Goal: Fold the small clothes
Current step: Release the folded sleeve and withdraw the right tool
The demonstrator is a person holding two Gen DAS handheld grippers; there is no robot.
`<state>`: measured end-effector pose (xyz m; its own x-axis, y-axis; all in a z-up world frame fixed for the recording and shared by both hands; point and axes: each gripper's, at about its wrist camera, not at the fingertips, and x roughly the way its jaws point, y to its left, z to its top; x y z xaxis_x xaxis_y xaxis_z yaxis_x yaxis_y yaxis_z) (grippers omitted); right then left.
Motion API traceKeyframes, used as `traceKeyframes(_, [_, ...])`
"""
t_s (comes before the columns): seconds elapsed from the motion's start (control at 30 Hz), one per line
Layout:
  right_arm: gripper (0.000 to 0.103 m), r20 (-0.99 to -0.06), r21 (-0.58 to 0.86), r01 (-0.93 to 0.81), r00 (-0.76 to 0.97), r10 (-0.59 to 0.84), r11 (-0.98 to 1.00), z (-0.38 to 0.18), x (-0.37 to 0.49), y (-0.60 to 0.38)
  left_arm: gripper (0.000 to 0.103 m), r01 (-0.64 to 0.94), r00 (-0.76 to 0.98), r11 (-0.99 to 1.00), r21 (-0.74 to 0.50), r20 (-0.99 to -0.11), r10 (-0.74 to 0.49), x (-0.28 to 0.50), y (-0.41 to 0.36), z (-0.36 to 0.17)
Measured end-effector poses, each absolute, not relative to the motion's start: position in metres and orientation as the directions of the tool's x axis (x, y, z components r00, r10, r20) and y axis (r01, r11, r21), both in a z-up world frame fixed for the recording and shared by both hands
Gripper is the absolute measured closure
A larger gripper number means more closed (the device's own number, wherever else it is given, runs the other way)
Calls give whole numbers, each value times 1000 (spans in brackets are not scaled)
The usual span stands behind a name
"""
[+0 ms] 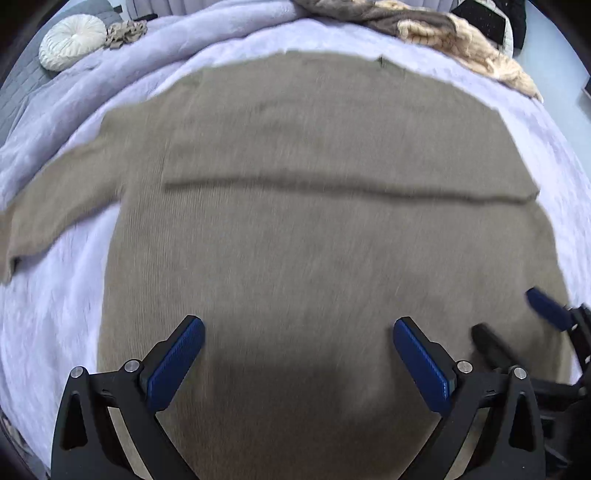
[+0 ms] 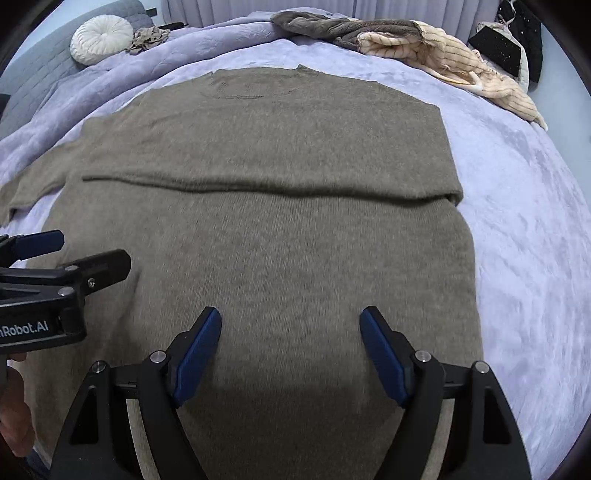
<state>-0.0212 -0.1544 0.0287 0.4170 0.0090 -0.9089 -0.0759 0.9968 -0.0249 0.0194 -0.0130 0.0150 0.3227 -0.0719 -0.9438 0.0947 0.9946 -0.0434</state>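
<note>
Surface: a bed [image 2: 517, 229] under a pale lilac plush blanket [image 2: 509, 266], filling most of the frame.
Centre: a taupe knit sweater [image 2: 277, 240] lies flat on the blanket, one sleeve folded across its chest, the other trailing toward the left edge.
Upper left: a round cream pleated cushion [image 2: 100, 37], a small crumpled beige cloth [image 2: 149, 38] just beside it.
Upper right: a heap of clothes, a grey-brown garment [image 2: 332, 29] touching a cream ribbed one [image 2: 458, 62].
Far upper right: black fabric [image 2: 498, 48], too small to identify.
</note>
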Motion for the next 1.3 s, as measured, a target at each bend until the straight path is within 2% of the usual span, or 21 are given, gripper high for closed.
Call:
traceKeyframes(0.17, [21, -905, -57, -103, 425, -8, 993, 32, -61, -152, 0, 127, 347, 992, -8, -936, -52, -22, -8, 17])
traceKeyframes(0.5, [21, -919, -22, -94, 393, 17, 995, 50, -98, -155, 0, 139, 346, 989, -49, -933, -95, -66, -6, 36])
traceKeyframes(0.63, [20, -886, 25, -61, 460, 51, 998, 81, -90, -158, 0, 102, 425, 994, -47, -901, -87, -67, -1, 65])
traceKeyframes(0.87, [20, -829, -39, -80, 560, 12, 996, 124, -65, -135, 0, 42, 498, 996, -76, -863, -87, -44, 20, 96])
traceKeyframes(1.3, [21, -776, -54, -86, 631, 13, 995, 150, -20, -89, 0, -91, 558, 991, -99, -830, -31, 1, 67, 112])
